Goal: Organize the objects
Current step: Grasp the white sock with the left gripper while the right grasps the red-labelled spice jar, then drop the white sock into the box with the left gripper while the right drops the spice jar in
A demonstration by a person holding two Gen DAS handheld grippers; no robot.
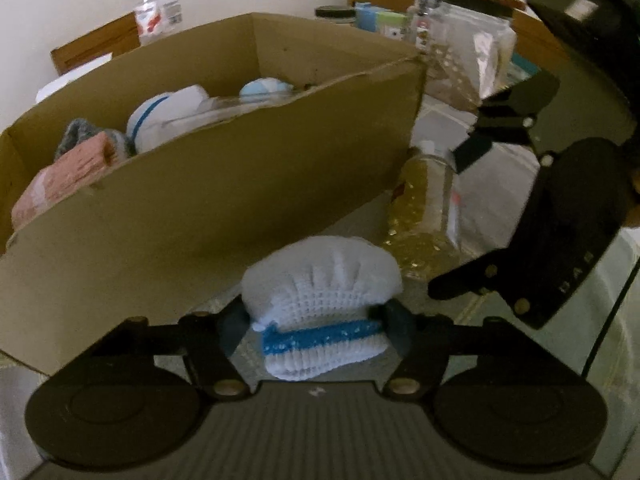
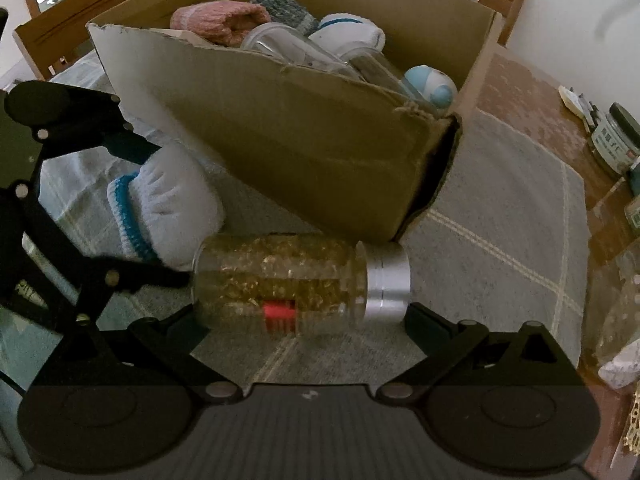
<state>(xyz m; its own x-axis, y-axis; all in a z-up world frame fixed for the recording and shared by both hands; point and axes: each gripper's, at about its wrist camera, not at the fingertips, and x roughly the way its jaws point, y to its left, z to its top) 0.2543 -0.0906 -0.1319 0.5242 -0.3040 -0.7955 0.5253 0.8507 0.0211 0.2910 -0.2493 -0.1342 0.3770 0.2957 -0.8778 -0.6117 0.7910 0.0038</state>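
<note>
A white knitted sock with a blue stripe (image 1: pixel 320 292) (image 2: pixel 168 208) rests on the tablecloth in front of the cardboard box (image 1: pixel 200 184) (image 2: pixel 300 140). My left gripper (image 1: pixel 316 322) is shut on the sock, its pads pressing in at both sides by the stripe. A glass jar of golden bits with a silver lid (image 2: pixel 280 280) (image 1: pixel 420 208) lies on its side just right of the sock. My right gripper (image 2: pixel 304 320) stands open and wide, one fingertip at the jar's base and the other at its lid.
The box holds a pink knit (image 2: pixel 216 20), a grey knit, another white sock, clear jars and a blue-white ball (image 2: pixel 432 88). A water bottle (image 1: pixel 158 8) stands behind it. Bags and jars (image 1: pixel 460 40) crowd the far right, with a dark-lidded jar (image 2: pixel 616 140). Wooden chairs (image 2: pixel 80 12) border the table.
</note>
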